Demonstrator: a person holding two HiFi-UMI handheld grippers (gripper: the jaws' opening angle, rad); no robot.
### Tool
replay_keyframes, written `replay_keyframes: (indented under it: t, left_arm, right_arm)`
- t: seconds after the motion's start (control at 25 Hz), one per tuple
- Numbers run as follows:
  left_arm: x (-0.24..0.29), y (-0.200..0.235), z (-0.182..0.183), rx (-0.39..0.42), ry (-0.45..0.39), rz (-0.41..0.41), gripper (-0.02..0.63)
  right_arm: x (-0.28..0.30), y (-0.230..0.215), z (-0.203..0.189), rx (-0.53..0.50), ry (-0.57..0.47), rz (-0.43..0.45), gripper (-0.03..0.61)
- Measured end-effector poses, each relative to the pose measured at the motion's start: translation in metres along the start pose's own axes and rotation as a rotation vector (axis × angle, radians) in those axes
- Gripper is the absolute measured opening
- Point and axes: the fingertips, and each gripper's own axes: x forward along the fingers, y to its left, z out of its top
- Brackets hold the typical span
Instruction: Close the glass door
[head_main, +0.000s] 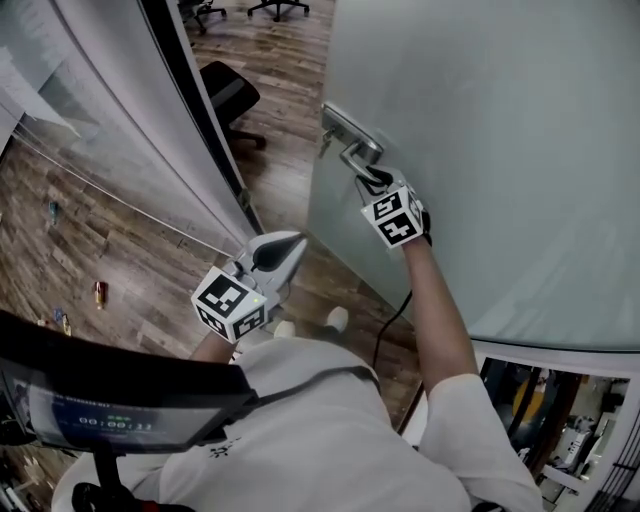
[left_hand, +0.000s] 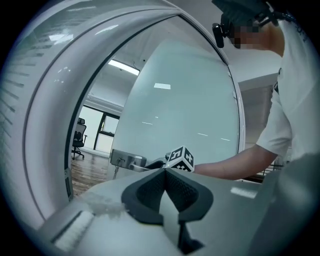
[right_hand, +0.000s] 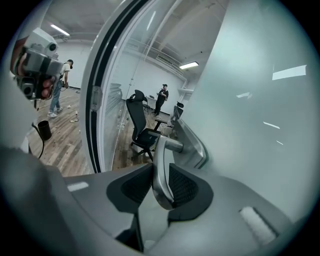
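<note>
The frosted glass door (head_main: 480, 150) stands ajar on the right, its edge turned toward the door frame (head_main: 215, 150). It carries a metal lever handle (head_main: 352, 152) on a lock plate. My right gripper (head_main: 375, 180) is shut on that handle; in the right gripper view the lever (right_hand: 161, 170) sits pinched between both pads. My left gripper (head_main: 285, 245) hangs lower left, in the gap before the doorway, shut and empty. In the left gripper view its tips (left_hand: 165, 171) meet, and behind them are the door (left_hand: 185, 115), the handle (left_hand: 135, 162) and the right gripper's marker cube (left_hand: 180, 159).
A frosted partition (head_main: 130, 130) runs along the left of the doorway. Beyond the opening stands a black office chair (head_main: 228, 90) on the wooden floor. Two people (right_hand: 162, 97) stand far back in the room. A cable (head_main: 395, 320) hangs from my right arm. Shelving (head_main: 550, 410) is at lower right.
</note>
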Motion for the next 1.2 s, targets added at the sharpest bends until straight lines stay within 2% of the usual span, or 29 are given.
replay_keyframes:
  t: [0.52,0.96,1.2]
  left_arm:
    - [-0.031,0.000,-0.009,-0.012,0.001,-0.028,0.006]
    - [-0.063,0.005,-0.016,-0.007,-0.003,0.021,0.006]
    - [-0.070,0.005,-0.015,-0.004,-0.007,0.016,0.006]
  right_arm:
    - [-0.010,0.040,-0.005,-0.005,-0.003,0.045,0.112]
    - [-0.035,0.086,0.006,-0.043,-0.043,0.090,0.113]
    - [-0.052,0.113,0.010,-0.063,-0.055,0.119,0.114]
